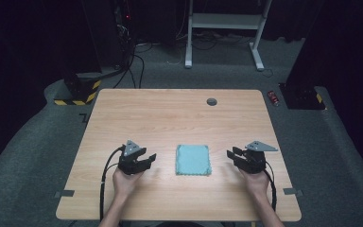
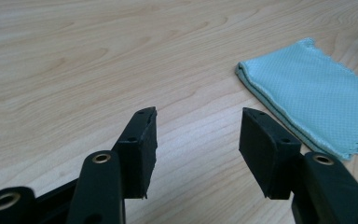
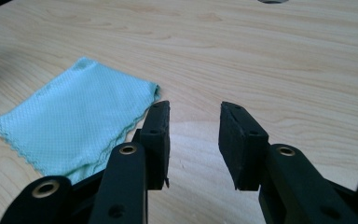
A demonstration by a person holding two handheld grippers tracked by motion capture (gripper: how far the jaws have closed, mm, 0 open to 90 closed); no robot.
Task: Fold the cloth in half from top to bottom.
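- Folded teal cloth [image 1: 193, 160] lying flat on the wooden counter [image 1: 170, 113], near the front edge, roughly midway between the 2 grippers.
- Left gripper [image 1: 150, 158] just left of the cloth in the high view, apart from it, jaws pointing toward it.
- Left jaws open, bare counter between them, nothing gripped; in the left gripper view, cloth [image 2: 314, 95] up and to the right of the jaws [image 2: 198, 140], folded edge facing them, not touching.
- Right gripper [image 1: 230, 153] just right of the cloth in the high view, also clear of it, jaws aimed toward it.
- Right jaws open, only counter wood between the pads, nothing held; in the right gripper view, cloth [image 3: 77, 121] to the left of the jaws [image 3: 195, 140], 1 corner reaching close behind the left jaw; contact there hard to tell.
- Scalloped edge visible along 1 side of the cloth in both gripper views.
- Small round grey grommet [image 1: 211, 101] set in the counter near the far edge, well apart from the cloth.
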